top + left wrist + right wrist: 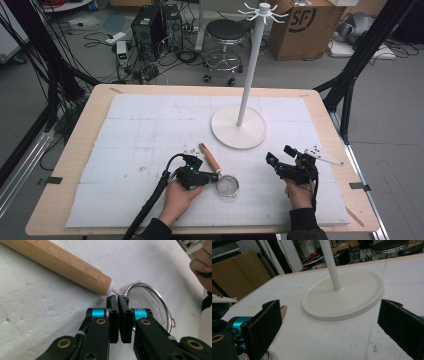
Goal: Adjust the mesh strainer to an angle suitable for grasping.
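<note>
Even, diffuse indoor light falls from overhead, bright without harsh glare. The white foam mat [150, 130] on the table reads slightly washed out, and shadows beneath the round white stand base [238, 127] are faint and soft. The high view is low in detail, softly blurred throughout. In the left gripper view, the light wooden handle [60, 263] looks sharp while the close black jaws blur slightly.

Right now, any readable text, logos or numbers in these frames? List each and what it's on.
"SF": black logo on the brown cardboard box on the floor behind the table.
Engraved marking on the light wooden handle of the round metal mesh strainer: too faint to read.
White label on the black computer tower: too small to read.
Nothing else legible.
</note>
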Demonstrator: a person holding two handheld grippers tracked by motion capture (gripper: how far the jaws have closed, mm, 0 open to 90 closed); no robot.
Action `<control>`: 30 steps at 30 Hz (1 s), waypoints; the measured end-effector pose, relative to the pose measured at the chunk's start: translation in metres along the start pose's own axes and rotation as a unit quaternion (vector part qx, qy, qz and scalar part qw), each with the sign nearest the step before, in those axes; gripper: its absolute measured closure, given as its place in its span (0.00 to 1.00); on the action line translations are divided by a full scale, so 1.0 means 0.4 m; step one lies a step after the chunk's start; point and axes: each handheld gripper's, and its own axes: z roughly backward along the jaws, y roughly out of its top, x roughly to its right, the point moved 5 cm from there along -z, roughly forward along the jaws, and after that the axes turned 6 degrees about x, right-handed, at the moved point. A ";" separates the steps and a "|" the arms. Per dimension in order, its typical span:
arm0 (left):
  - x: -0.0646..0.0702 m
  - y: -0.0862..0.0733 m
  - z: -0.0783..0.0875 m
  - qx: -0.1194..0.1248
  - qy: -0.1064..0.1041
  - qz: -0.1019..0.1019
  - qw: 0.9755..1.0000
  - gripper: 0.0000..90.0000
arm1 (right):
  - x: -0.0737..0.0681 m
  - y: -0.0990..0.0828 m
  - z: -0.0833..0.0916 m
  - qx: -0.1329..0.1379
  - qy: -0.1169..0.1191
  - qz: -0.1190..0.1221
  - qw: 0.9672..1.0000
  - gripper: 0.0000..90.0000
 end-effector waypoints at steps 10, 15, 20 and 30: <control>-0.028 -0.014 0.074 0.037 -0.003 0.001 0.999 0.77 | -0.002 -0.006 -0.008 -0.008 -0.002 0.007 1.000 0.05; -0.044 -0.017 0.111 0.055 -0.016 -0.016 0.998 0.55 | -0.004 -0.009 -0.010 -0.012 -0.003 0.012 1.000 0.05; -0.050 -0.012 0.139 0.072 -0.020 -0.020 0.997 0.43 | -0.007 -0.014 -0.014 -0.020 -0.004 0.016 1.000 0.05; -0.068 -0.002 0.195 0.104 -0.032 -0.035 0.993 0.30 | -0.011 -0.019 -0.018 -0.026 -0.005 0.025 0.999 0.05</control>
